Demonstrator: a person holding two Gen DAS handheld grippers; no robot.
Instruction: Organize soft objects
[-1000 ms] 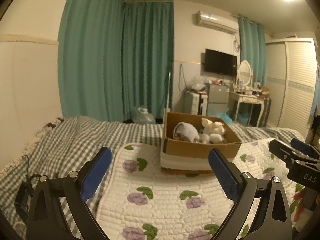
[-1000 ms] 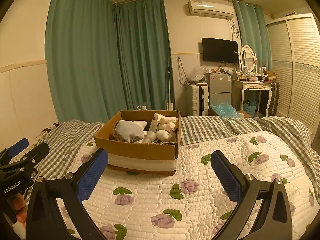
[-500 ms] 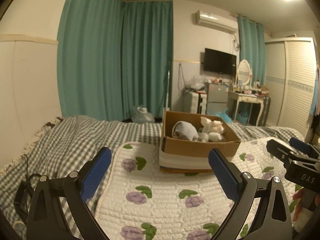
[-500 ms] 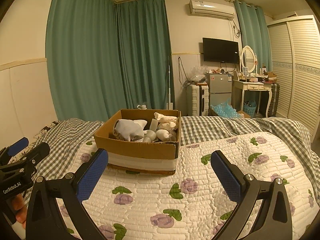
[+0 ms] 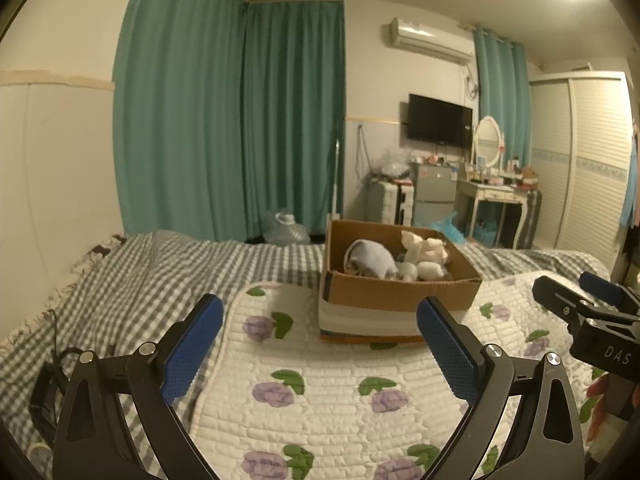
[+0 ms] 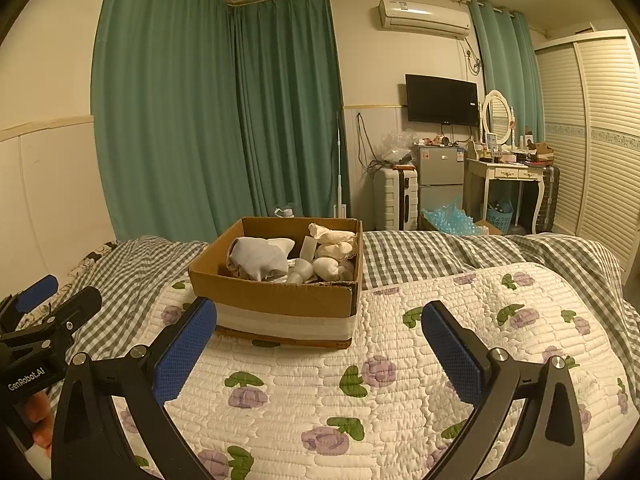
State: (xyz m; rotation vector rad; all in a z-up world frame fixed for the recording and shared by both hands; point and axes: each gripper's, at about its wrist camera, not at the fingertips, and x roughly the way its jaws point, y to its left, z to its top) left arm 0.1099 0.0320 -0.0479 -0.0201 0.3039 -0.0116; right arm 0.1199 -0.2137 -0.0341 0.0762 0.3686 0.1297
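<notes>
Where lettering can be read, "DAS" is seen on the right gripper's body in the left wrist view, and "GenRobot.AI" on the left gripper's body in the right wrist view. The left gripper (image 5: 318,336) is held level over the floral quilt (image 5: 340,396), jaws spread wide, nothing between the blue pads (image 5: 192,344). The right gripper (image 6: 320,340) is posed likewise: jaws released wide, blue pads (image 6: 452,354) empty, aimed across the bed. Each tool is caught at the edge of the other's view, the right gripper (image 5: 588,300) at the right margin and the left gripper (image 6: 52,308) at the left margin. Fingers of the holding hand (image 6: 38,420) are glimpsed beneath the left tool.

A cardboard box (image 5: 396,292) is set on the quilt ahead of both grippers, well apart from the pads, with a white band around its lower wall (image 6: 286,322). Soft objects are piled inside: a grey-white bundle (image 6: 260,258) on the left, cream plush pieces (image 6: 334,242) on the right. A small white container (image 6: 308,246) among them is resolved only in the right wrist view.

A grey checked bedspread (image 5: 132,276) is recorded under the quilt. A black cable (image 5: 56,360) on it appears only in the left wrist view.
</notes>
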